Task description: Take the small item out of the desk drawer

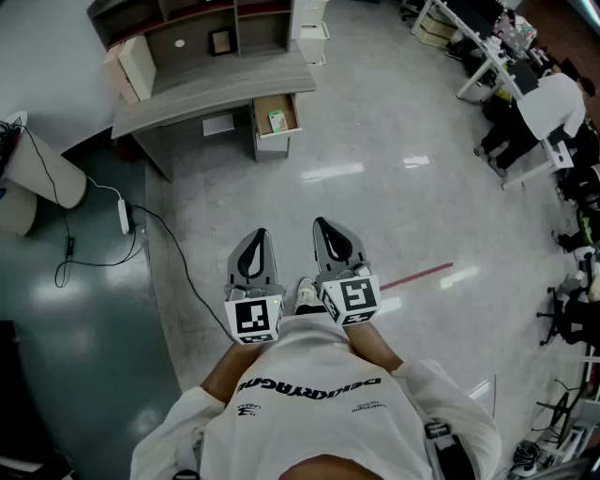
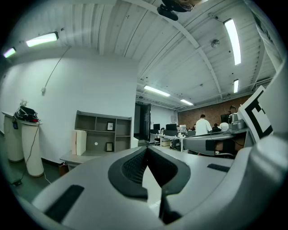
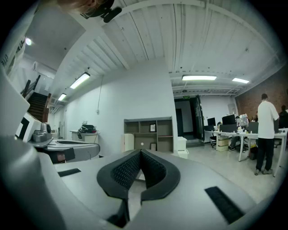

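A grey desk stands across the floor at the top of the head view. Its drawer is pulled open, and a small green-and-white item lies inside. Both grippers are held close to my body, far from the desk. The left gripper is shut and holds nothing; its jaws meet at the tip. Beside it, the right gripper is also shut and empty, its pads touching. Each gripper view shows the shelf unit on the desk, far ahead.
A power strip with black cables lies on the floor at the left, near a white cylinder. A white cabinet stands right of the desk. People sit at office desks at the far right. A red tape line marks the floor.
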